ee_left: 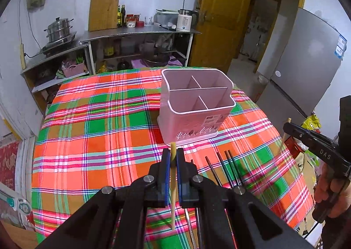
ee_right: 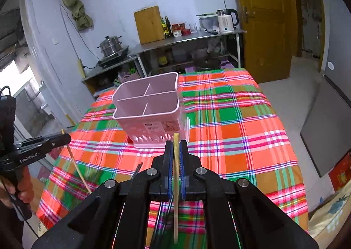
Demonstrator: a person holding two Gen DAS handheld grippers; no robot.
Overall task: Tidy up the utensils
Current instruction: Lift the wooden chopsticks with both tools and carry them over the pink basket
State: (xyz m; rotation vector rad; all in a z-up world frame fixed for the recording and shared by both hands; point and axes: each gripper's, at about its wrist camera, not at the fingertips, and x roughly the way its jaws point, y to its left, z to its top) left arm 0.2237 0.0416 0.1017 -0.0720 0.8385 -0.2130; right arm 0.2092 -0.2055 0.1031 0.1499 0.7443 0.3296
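Observation:
A pink divided utensil holder (ee_left: 197, 104) (ee_right: 149, 104) stands on the plaid tablecloth (ee_left: 98, 128) (ee_right: 230, 128), its compartments showing nothing inside. My left gripper (ee_left: 173, 153) is shut on a pale wooden chopstick (ee_left: 173, 211), held above the table just short of the holder. My right gripper (ee_right: 176, 144) is shut on a second pale chopstick (ee_right: 176, 216), also raised in front of the holder. Each gripper shows in the other's view, the right gripper (ee_left: 286, 127) at the right edge and the left gripper (ee_right: 67, 137) at the left edge. Several dark chopsticks (ee_left: 228, 170) (ee_right: 137, 170) lie on the cloth below.
Behind the table runs a steel counter (ee_left: 140, 33) (ee_right: 188, 38) with a steamer pot (ee_left: 58, 29), a cutting board (ee_left: 104, 11) and a kettle (ee_left: 185, 19). A grey fridge (ee_left: 307, 60) and a yellow door (ee_left: 221, 14) stand to the right.

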